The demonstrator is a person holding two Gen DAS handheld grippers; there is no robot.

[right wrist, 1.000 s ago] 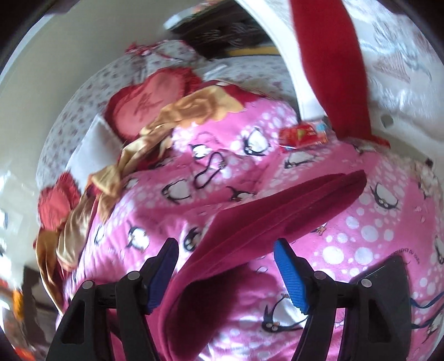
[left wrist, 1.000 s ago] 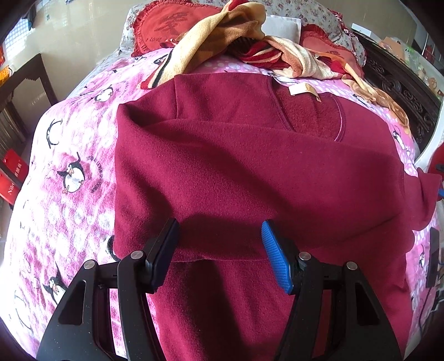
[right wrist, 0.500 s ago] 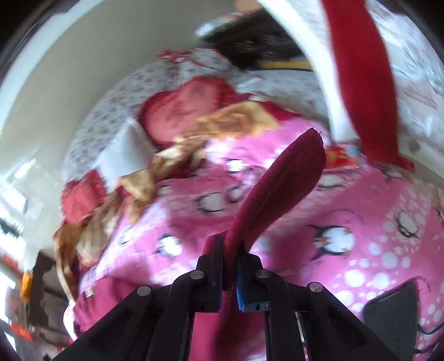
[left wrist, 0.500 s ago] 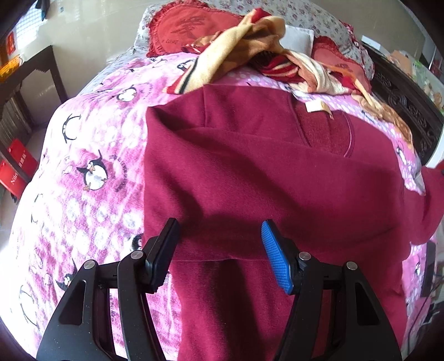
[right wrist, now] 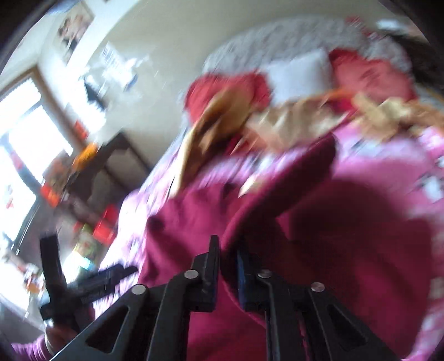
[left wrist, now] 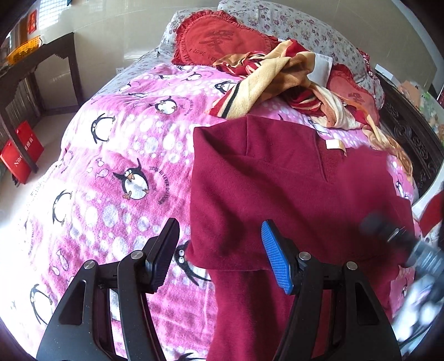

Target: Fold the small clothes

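A maroon fleece sweater [left wrist: 291, 200] lies spread on a bed covered by a pink penguin-print blanket [left wrist: 125, 155], its neckline and a small cream label [left wrist: 334, 144] turned toward the head of the bed. One sleeve is folded across the chest, so a straight horizontal edge runs over the body of the garment. The left claw [left wrist: 220, 258] hovers just above the sweater's lower left part with its jaws spread wide and nothing between them — the black left finger [left wrist: 163, 255] sits over the blanket just beside the garment's edge, the blue-padded finger [left wrist: 276, 265] over the maroon cloth.

The right-wrist view is badly smeared. There the right claw [right wrist: 227, 266] has its jaws pressed nearly together, pinching a fold of the maroon sweater [right wrist: 347, 236] that rises from between them as a raised sleeve-like strip toward the pillows. The left tool shows at that view's lower left, blurred.

Beyond the sweater lies a rumpled heap of tan and red striped cloth [left wrist: 280, 80], next to two red heart-shaped cushions [left wrist: 219, 41] and a floral pillow [left wrist: 294, 25]. A dark wooden side table [left wrist: 41, 66] stands beside the bed, with red bags [left wrist: 20, 151] on the floor.
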